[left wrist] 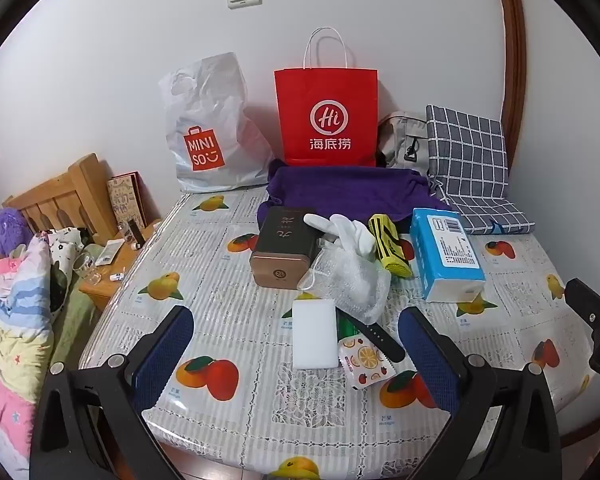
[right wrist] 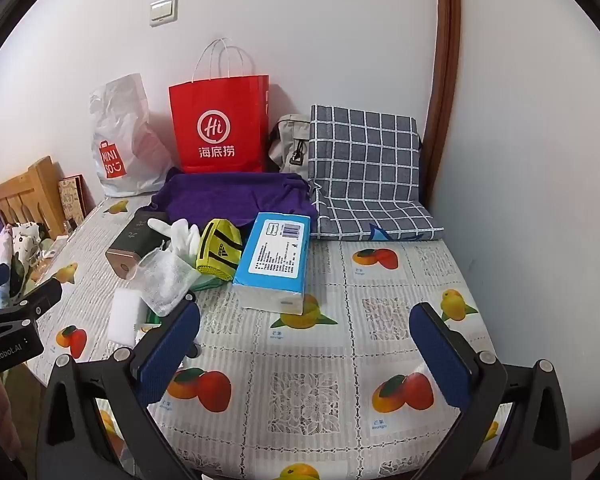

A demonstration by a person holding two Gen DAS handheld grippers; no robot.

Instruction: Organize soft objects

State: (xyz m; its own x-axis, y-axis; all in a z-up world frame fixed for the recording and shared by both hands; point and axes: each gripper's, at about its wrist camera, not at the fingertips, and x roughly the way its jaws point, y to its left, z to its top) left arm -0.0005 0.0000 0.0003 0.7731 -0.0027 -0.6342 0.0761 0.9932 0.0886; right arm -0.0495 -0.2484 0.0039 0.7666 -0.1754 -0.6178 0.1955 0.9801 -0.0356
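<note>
A purple towel [left wrist: 352,194] [right wrist: 236,196] lies at the back of the table. In front of it lie white gloves [left wrist: 340,228] [right wrist: 180,234], a yellow sports band [left wrist: 390,246] [right wrist: 218,254], a blue tissue pack [left wrist: 446,256] [right wrist: 274,262], a bubble-wrap pouch [left wrist: 354,280] [right wrist: 166,280] and a white sponge [left wrist: 314,334] [right wrist: 126,314]. A grey checked cushion [left wrist: 470,160] [right wrist: 366,168] leans at the back right. My left gripper [left wrist: 296,354] is open and empty, just short of the sponge. My right gripper [right wrist: 306,354] is open and empty over bare tablecloth.
A red paper bag [left wrist: 326,116] [right wrist: 220,124] and a white Miniso bag [left wrist: 208,136] [right wrist: 120,140] stand against the wall. A brown tin box [left wrist: 284,248] [right wrist: 134,246], a watch strap [left wrist: 380,338] and a fruit-print sachet [left wrist: 366,358] lie nearby. A bed [left wrist: 16,312] is at left.
</note>
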